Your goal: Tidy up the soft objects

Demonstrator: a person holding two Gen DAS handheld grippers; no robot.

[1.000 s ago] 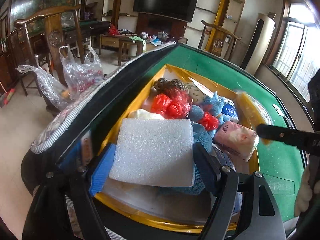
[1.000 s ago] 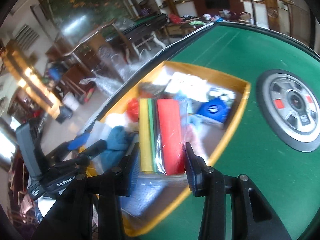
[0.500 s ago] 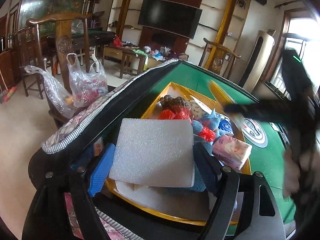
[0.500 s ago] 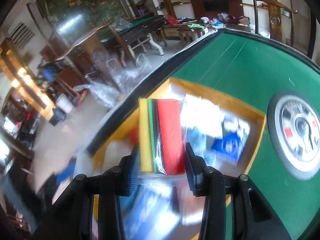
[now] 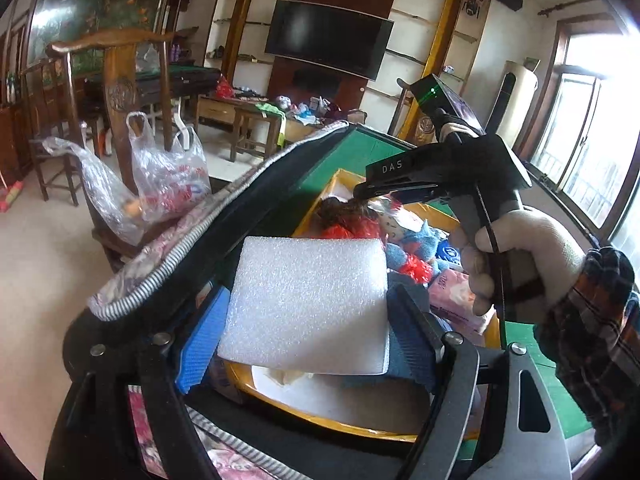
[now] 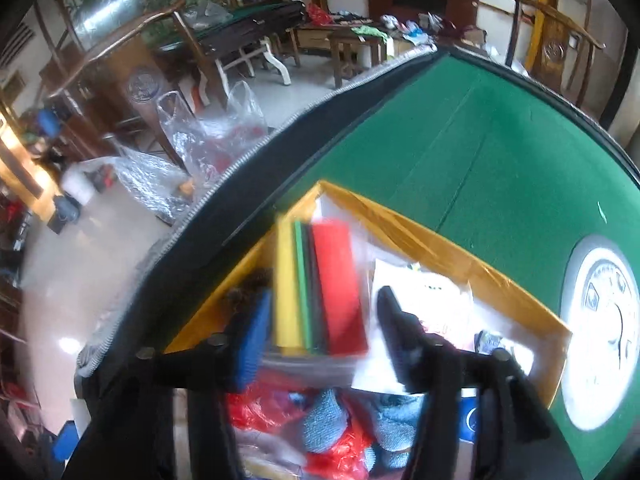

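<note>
The left tongs (image 5: 308, 344) are pinching a white foam block (image 5: 306, 306) between their blue pads, holding it above the near end of the yellow box (image 6: 440, 248) that is sitting on the green table (image 6: 480, 140). The right tongs (image 6: 320, 340) are opening over the far left corner of that box: the left pad is lying against the clear-wrapped pack of yellow, green and red sheets (image 6: 320, 288) while the right pad is standing clear of it. A white-gloved hand (image 5: 524, 256) is gripping the right tool's handle, and red bags, blue cloths and a pink tissue pack (image 5: 456, 300) are lying in the box.
</note>
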